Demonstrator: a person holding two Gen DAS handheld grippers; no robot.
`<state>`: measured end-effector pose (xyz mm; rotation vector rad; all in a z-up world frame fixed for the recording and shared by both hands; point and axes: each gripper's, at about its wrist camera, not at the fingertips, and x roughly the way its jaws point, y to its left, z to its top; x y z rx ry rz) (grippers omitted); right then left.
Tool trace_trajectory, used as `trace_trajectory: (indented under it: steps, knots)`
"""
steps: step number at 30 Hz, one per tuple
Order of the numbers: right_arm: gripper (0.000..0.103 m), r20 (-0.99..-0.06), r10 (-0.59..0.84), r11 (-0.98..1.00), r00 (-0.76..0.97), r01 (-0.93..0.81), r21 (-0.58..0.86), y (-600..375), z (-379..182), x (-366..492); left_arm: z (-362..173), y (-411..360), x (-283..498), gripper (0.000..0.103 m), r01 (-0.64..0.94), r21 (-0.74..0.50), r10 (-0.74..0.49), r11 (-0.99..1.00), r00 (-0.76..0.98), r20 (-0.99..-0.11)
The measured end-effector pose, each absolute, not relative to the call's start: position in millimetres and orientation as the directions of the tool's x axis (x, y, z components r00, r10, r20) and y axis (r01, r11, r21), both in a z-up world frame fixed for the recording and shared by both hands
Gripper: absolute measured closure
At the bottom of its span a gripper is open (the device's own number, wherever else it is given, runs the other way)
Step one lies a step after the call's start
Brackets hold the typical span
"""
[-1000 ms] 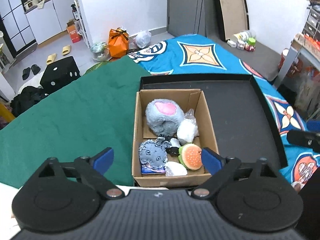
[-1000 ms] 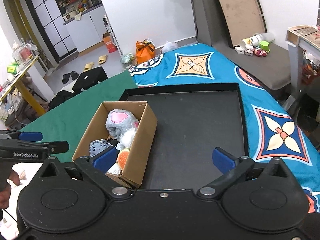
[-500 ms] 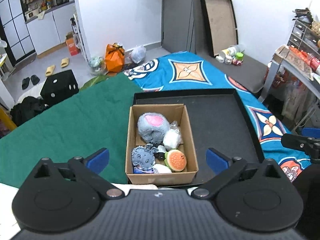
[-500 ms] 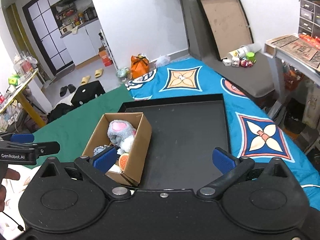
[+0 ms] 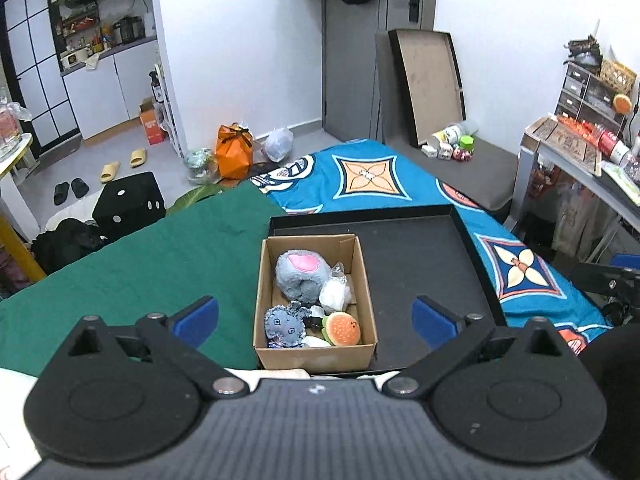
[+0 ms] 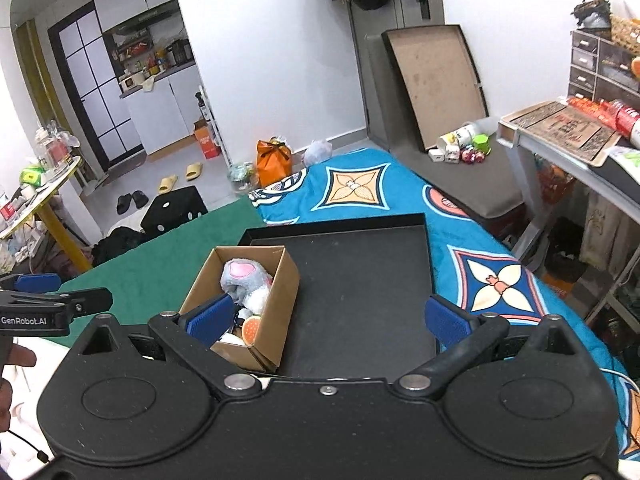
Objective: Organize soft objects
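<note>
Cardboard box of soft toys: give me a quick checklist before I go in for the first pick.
1. Brown cardboard box upright with its flaps open, inside the black shallow tray: ok.
2. Left tool open, nothing between its blue pads: ok; its jaws have just been opening.
3. Right tool open and empty: ok.
4. Grey plush with pink patch on top, unobstructed: ok.
5. Round burger-shaped plush reachable at the near corner: ok.
6. What lies beneath the toys: cannot tell.
</note>
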<state>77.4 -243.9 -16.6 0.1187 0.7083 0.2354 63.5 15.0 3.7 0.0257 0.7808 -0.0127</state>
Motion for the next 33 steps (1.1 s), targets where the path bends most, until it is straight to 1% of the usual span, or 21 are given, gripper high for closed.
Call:
trace_trajectory:
  steps: [12, 21, 33]
  knots:
    - [0.0, -0.598, 0.24, 0.97, 0.765, -0.173, 0.169, -242.4, -0.5, 44.8, 21.6, 18.4, 27.1, 0.001, -0.003, -0.018, -0.01, 1.0, 0.744, -0.668]
    - [0.0, -0.582, 0.231, 0.972, 0.78, -0.157, 0.175, -244.6, 6.3, 23.1, 32.7, 18.7, -0.3, 0.001, 0.0, -0.021, -0.013, 1.0, 0.764, -0.646]
    - [0.0, -0.565, 0.222, 0.974, 0.795, -0.154, 0.167, -246.9, 8.4, -4.3, 34.0, 20.7, -30.3, 0.001, -0.008, -0.056, -0.029, 0.998, 0.777, -0.629]
